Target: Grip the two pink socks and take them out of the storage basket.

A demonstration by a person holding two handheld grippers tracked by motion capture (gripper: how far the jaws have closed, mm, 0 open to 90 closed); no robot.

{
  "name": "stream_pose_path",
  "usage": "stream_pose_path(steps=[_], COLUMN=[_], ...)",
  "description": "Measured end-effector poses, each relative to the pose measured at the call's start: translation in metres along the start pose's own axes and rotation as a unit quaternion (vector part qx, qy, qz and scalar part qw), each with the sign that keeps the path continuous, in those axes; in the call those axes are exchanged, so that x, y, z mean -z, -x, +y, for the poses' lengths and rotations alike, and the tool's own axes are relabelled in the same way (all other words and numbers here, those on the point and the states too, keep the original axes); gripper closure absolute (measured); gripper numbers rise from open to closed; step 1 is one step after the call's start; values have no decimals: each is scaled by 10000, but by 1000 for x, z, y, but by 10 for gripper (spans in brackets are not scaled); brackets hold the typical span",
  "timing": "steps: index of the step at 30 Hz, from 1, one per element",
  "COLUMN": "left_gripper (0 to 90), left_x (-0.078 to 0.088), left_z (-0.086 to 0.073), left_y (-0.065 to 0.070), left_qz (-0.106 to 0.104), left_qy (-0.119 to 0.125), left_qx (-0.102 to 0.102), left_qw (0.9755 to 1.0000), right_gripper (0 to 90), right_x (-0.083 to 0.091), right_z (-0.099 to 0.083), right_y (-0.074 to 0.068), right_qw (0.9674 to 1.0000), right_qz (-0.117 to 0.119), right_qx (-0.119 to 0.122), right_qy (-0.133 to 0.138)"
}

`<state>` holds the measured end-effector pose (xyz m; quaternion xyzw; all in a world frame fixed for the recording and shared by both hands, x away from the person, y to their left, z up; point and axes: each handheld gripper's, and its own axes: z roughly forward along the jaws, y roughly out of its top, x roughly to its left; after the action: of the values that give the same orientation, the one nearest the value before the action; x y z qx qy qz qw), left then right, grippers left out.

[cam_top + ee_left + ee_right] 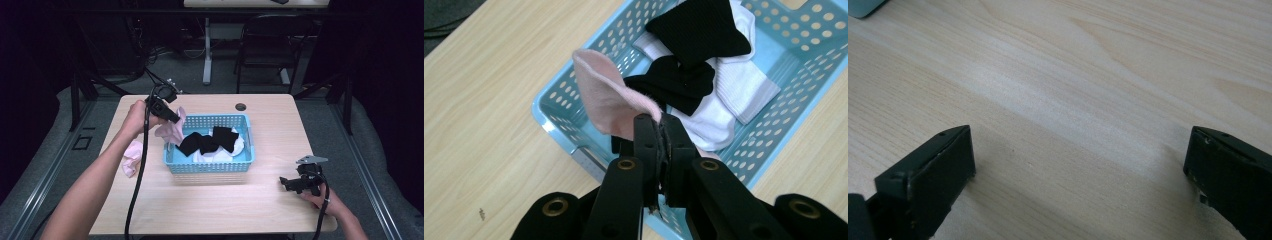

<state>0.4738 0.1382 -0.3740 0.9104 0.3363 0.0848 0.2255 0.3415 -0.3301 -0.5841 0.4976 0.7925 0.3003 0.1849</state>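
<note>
Pale pink sock pinched in the black left claw, over the light blue perforated basket. Inside the basket, black socks on white ones, one grey-banded. Left of the basket, another pink sock on the light woodgrain counter.

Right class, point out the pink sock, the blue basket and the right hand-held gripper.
pink sock (606, 95): left gripper view, its curled-over middle.
blue basket (209, 167): high view, its near wall.
right hand-held gripper (286, 183): high view, between its jaw tips.

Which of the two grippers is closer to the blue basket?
Left. The left gripper hangs over the basket's left rim, pinching a pink sock. The right gripper rests on the table off to its right, jaws open.
</note>
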Motion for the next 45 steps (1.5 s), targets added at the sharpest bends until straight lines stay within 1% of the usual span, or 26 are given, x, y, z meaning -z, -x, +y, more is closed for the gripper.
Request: stream_pose_path(steps=[2,3,4,8,10,13,15,16,17,19,21,22,24,29,33,37,41,42,45], left_gripper=[875,875,875,875,875,875,875,875,875,875,875,875,875,874,875,875,874,875,875], left_x=[6,13,13,26,33,41,46,51,51,56,62,62,65,72,75,73,67,64,56], left_z=[-1,-2,-2,-7,-11,-17,-21,-26,-26,-31,-39,-39,-45,-62,-75,-88,-100,-103,-111], left_y=[-1,-2,-2,-7,-11,-16,-20,-23,-23,-27,-32,-32,-36,-45,-53,-60,-69,-70,-76], left_qz=[6,55,55,93,117,139,159,189,189,193,213,213,223,251,280,288,303,319,328], left_qy=[34,76,76,71,119,138,142,154,154,183,214,214,197,232,227,191,84,104,26], left_qx=[14,28,28,41,110,129,179,229,229,292,378,378,417,579,709,872,1001,1053,1158], left_qw=[10000,10000,10000,9999,9998,9997,9996,9994,9994,9992,9988,9988,9987,9977,9968,9956,9945,9939,9927], right_gripper=[0,0,0,0,0,0,0,0,0,0,0,0,0,0,0,0,0,0,0], right_x=[0,0,0,0,0,0,0,0,0,0,0,0,0,0,0,0,0,0,0], right_z=[0,0,0,0,0,0,0,0,0,0,0,0,0,0,0,0,0,0,0], right_y=[0,0,0,0,0,0,0,0,0,0,0,0,0,0,0,-1,0,-1,-1], right_qw=[10000,10000,10000,10000,10000,10000,10000,10000,10000,10000,10000,10000,10000,10000,10000,10000,10000,10000,10000], right_qz=[-2,-8,-8,-7,-11,-9,-9,-8,-8,-17,-25,-25,-11,-27,-13,0,-2,-4,-11], right_qx=[-1,-4,-4,-6,-5,-7,-8,-9,-9,-12,-13,-13,-11,-5,-10,-37,-28,-30,-37], right_qy=[-1,-2,-2,-4,-4,-1,-5,-4,-4,-1,-1,-1,-3,8,-9,23,11,12,19])
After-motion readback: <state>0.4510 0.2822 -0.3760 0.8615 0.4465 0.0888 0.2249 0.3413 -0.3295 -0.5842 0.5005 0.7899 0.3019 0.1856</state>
